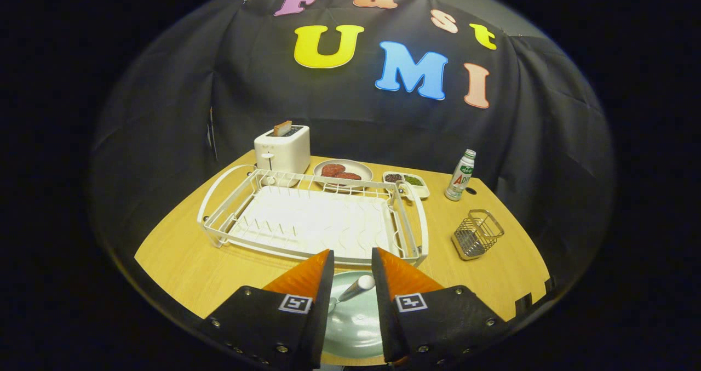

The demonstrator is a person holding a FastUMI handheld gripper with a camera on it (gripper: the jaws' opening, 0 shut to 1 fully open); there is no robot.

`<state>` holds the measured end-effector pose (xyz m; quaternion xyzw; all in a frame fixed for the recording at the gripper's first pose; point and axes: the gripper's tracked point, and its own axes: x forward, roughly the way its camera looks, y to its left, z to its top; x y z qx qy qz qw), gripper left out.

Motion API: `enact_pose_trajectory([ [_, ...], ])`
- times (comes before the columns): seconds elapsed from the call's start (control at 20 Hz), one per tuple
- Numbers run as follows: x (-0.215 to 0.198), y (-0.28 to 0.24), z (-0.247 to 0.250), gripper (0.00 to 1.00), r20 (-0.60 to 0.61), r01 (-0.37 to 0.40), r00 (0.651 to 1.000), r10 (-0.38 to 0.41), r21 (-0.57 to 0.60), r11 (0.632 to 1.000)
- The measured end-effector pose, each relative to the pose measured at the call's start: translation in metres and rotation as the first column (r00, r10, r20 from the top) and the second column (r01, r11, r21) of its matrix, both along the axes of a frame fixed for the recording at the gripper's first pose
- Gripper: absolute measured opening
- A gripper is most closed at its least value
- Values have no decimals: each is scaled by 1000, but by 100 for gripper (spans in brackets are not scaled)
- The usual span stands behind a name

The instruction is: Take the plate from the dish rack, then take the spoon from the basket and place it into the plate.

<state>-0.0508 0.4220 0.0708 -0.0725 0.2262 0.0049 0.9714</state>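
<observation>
A pale green plate (350,327) lies on the wooden table (181,261), just in front of the white dish rack (312,220), whose slots hold nothing. A spoon (356,289) rests in the plate, its rounded handle end pointing up toward the rack. My gripper (352,256) hovers over the plate, open. The spoon lies in the gap between the fingers, and neither of them presses on it. The small wire basket (477,234) stands to the right of the rack with nothing visible inside.
Behind the rack stand a white toaster (283,149) with a slice in it, a plate of meat patties (343,172) and a small divided condiment tray (406,182). A bottle (460,176) stands at the back right, beyond the basket.
</observation>
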Motion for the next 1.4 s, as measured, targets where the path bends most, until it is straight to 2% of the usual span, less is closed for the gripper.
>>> enact_pose_trajectory([
  [0.8, 13, -14, 23, 42, 37, 22, 999, -22, 1, 1000],
  [1.1, 18, -22, 93, 42, 160, 26, 987, -30, 25, 999],
  [1.4, 27, -37, 185, 42, 333, 5, 943, -26, 64, 998],
])
